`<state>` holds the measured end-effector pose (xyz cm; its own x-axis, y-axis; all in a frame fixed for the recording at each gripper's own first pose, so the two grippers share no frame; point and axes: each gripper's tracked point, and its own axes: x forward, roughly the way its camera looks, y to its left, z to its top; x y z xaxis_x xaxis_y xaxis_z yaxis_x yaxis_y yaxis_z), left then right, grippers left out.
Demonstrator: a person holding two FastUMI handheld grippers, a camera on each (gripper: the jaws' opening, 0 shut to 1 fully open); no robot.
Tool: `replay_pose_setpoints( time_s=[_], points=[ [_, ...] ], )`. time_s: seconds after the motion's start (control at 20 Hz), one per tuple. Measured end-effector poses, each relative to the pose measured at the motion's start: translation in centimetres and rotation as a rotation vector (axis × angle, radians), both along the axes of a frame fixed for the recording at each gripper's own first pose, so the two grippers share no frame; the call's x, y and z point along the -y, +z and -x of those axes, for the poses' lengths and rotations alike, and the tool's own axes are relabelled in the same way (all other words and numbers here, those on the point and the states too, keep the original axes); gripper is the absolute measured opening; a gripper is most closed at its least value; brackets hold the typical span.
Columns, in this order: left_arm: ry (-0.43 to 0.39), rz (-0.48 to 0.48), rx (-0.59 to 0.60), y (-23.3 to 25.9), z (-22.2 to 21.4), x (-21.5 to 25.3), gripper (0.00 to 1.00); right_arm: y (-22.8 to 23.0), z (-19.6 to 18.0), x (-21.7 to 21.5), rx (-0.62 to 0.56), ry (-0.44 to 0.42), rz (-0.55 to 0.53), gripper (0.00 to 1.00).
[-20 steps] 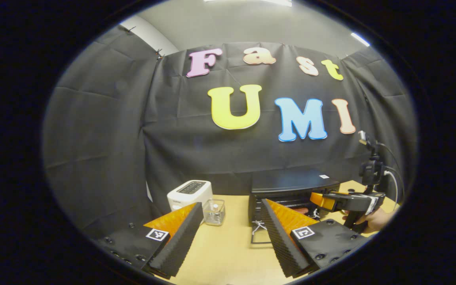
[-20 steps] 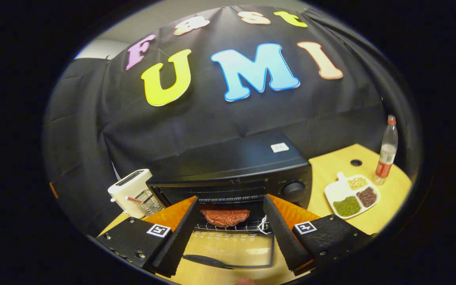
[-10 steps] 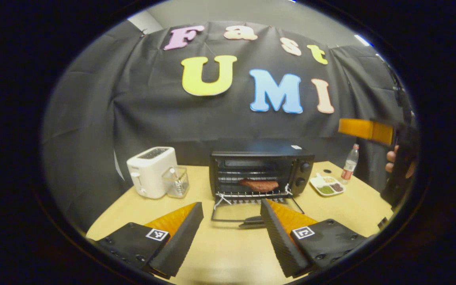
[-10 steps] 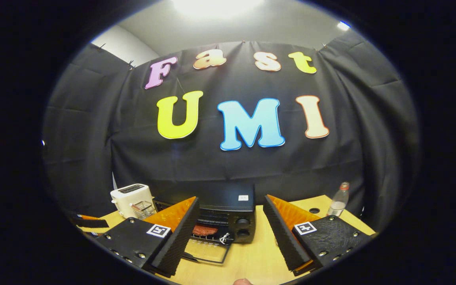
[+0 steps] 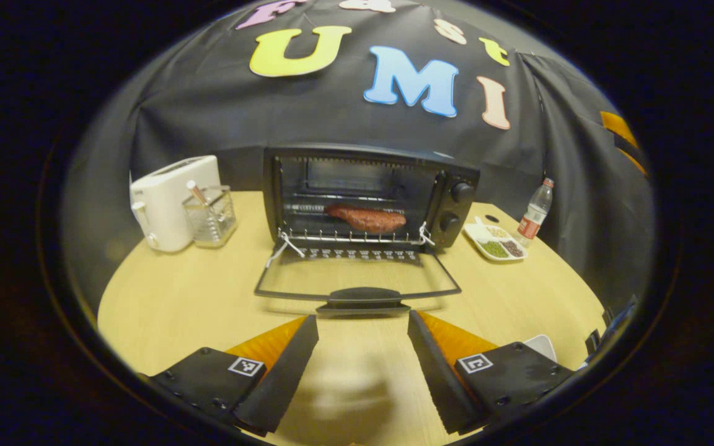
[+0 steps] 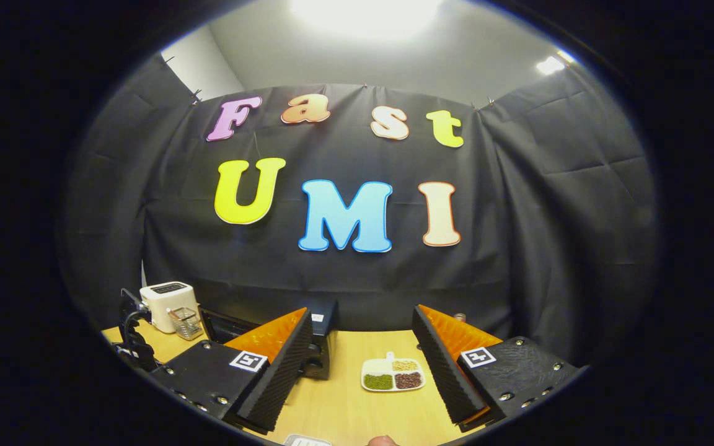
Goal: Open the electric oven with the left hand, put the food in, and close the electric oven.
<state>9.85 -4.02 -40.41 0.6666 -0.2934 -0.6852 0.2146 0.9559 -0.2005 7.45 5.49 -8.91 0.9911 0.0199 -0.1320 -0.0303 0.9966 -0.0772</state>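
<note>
Left gripper view: left gripper (image 5: 362, 362) at the bottom centre of the frame, fingers spread wide, nothing between them, held above the wooden table (image 5: 177, 297). Just above the fingertips, centre frame, lies the handle (image 5: 363, 297) of the oven door (image 5: 357, 275), which is folded down flat towards the camera. Electric oven (image 5: 369, 192) stands behind it in mid frame, cavity open; two knobs (image 5: 459, 192) on its right panel. The food (image 5: 366, 218), a reddish-brown slab, rests on the wire rack (image 5: 351, 236) inside the cavity, slightly right of centre. Left of the oven: white toaster (image 5: 168, 201), and a clear container (image 5: 209, 214) just beside it with a stick leaning in it. Right of the oven: white divided plate (image 5: 494, 241) with small heaps of beans or grains, and a bottle (image 5: 535, 207) upright farther right. Right gripper view: right gripper (image 6: 362, 371) at the bottom centre, fingers spread apart and empty, raised and pointed at the booth wall. Between its fingers, lower centre, the divided plate (image 6: 392, 375) on the table (image 6: 344, 402). The oven (image 6: 320, 347) is partly hidden behind its left finger; the toaster (image 6: 168, 303) is at lower left.
</note>
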Motion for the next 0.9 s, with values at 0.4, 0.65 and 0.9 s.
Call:
replay_pose_setpoints(
  time_s=[0.4, 0.65, 0.9],
  points=[
    [-0.05, -0.046, -0.124, -5.9, -1.7, 0.9, 1.0, 0.4, 0.8, 4.1, -0.01, -0.12, 0.02, 0.98],
    [-0.046, -0.1, -0.105, -6.5, -3.0, 0.9, 0.98, -0.3, 0.8, 5.3, -0.029, -0.157, 0.016, 0.98],
    [-0.002, -0.105, -0.098, -6.3, -3.3, 1.0, 1.0, -0.4, 0.6, 5.9, -0.042, -0.168, 0.016, 0.98]
  ],
)
